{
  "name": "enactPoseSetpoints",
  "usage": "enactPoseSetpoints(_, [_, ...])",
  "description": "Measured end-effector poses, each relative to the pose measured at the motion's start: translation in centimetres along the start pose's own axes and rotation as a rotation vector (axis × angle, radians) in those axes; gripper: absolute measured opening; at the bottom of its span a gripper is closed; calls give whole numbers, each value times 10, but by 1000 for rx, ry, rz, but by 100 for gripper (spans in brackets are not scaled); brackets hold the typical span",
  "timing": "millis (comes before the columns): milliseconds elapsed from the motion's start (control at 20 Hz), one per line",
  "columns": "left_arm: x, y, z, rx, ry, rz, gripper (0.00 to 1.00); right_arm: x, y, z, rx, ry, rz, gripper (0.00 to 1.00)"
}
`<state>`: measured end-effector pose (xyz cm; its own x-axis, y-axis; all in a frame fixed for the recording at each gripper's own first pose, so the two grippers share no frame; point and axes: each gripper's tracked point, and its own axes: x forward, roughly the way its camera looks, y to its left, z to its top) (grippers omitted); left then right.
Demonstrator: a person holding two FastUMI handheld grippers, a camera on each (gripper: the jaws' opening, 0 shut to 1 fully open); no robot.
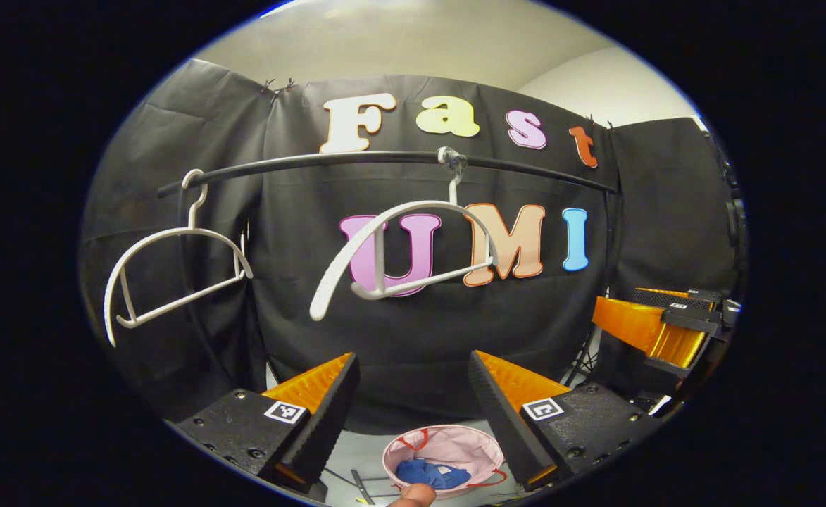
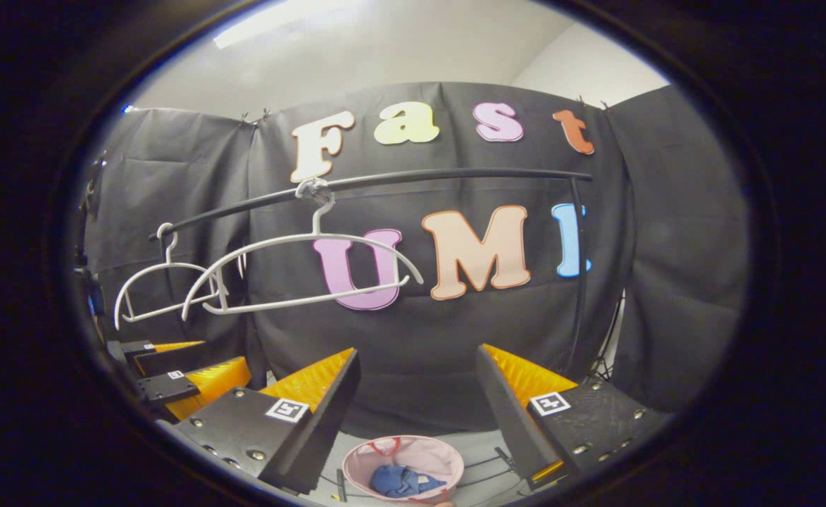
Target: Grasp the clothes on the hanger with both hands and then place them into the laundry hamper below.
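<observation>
Blue clothes [image 1: 432, 473] lay inside the pink hamper [image 1: 448, 445] below the rail [image 1: 384, 159], both hangers [image 1: 413, 253] bare. Left gripper [image 1: 413, 394] and right gripper [image 2: 416, 391] gaped empty; seemingly only withdrawal remained.

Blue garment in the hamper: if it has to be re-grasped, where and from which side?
From straight above. The blue garment lies crumpled at the bottom of the pink hamper, whose walls block any side approach. Pinch a raised fold near the bunch's middle; it looks the easiest part to catch. Both grippers are open and empty.
</observation>
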<state>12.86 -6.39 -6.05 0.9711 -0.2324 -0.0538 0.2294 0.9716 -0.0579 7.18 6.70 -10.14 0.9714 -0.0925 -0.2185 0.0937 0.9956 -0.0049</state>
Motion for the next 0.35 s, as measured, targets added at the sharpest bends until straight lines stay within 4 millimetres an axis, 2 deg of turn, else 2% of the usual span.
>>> enactPoseSetpoints(50, [0,-2,0,-4,-1,-11,97,-4,-2,-3,-16,-2,-14,94])
enactPoseSetpoints(250, [-1,0,-3,17,9,-8,95,-13,1,0,-13,-17,8,99])
enactPoseSetpoints(300, [-1,2,-5,25,16,8,98,-13,1,4,-11,-31,25,93])
enactPoseSetpoints(350, [0,3,-6,25,23,26,95,-14,0,7,-13,-33,38,93])
